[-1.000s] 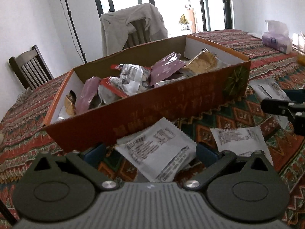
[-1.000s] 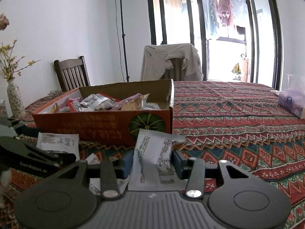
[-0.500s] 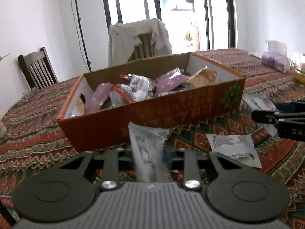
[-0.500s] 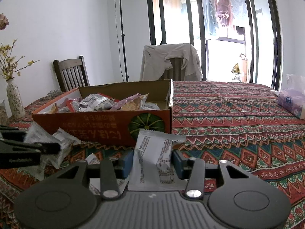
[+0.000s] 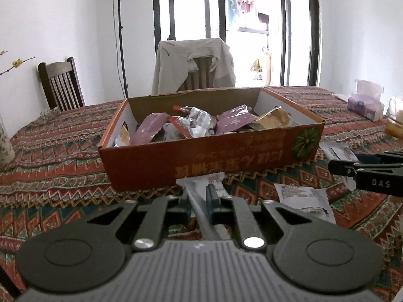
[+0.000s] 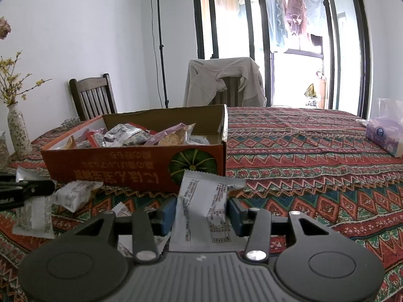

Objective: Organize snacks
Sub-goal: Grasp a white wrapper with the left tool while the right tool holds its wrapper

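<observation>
Showing the carrying step: left gripper (image 5: 199, 202) and right gripper (image 6: 201, 212) each clamp a white snack packet (image 6: 205, 214), apparently clear of the tablecloth (image 6: 302, 151), next needing a lift over the orange box (image 5: 214, 161) rim.

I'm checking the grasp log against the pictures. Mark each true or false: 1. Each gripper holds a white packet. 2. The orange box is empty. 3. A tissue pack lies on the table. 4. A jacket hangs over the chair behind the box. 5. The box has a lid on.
1. True: the left gripper and right gripper each have jaws closed on a white packet.
2. False: the orange box holds many snacks.
3. True: tissue pack.
4. True: jacket.
5. False: it is open-topped.
</observation>
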Demonstrator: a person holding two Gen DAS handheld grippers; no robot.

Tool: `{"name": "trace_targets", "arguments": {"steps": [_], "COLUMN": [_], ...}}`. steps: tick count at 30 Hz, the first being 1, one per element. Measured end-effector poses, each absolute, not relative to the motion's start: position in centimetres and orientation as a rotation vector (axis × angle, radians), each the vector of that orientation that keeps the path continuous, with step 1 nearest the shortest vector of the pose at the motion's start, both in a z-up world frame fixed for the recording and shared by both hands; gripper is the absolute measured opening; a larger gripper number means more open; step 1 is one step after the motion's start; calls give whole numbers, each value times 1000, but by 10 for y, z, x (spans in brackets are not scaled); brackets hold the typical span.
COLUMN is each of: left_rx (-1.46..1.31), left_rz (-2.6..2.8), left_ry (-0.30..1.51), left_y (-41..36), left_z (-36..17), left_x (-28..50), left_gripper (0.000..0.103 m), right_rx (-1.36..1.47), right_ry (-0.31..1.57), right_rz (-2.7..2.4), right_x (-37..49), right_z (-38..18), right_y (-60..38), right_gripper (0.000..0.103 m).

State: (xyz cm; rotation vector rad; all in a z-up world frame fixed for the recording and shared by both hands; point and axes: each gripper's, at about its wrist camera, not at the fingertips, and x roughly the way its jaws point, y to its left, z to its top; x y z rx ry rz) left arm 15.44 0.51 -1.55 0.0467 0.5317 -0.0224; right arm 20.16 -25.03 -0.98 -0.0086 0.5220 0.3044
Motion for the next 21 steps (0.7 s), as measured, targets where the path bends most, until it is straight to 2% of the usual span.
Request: {"name": "trace_targets", "arguments": {"steps": [11,14,21], "left_rx": [39,18,18], "left_rz": [-15,-17,-25], "left_ry": [511,487,437], "left_y": [2,4,4], "left_z": [-21,-18,-4], "left_x": [133,127,122], "left_gripper": [11,6,5], "right_rx": [-11,-12,-30], "right_ry": [528,528,501], "right_rz": [299,300,306], "right_x": [202,202,198], "right_z": [-10,-10,-9], "right_y": [-250,-250,-247], "right_gripper": [46,46,45]}}
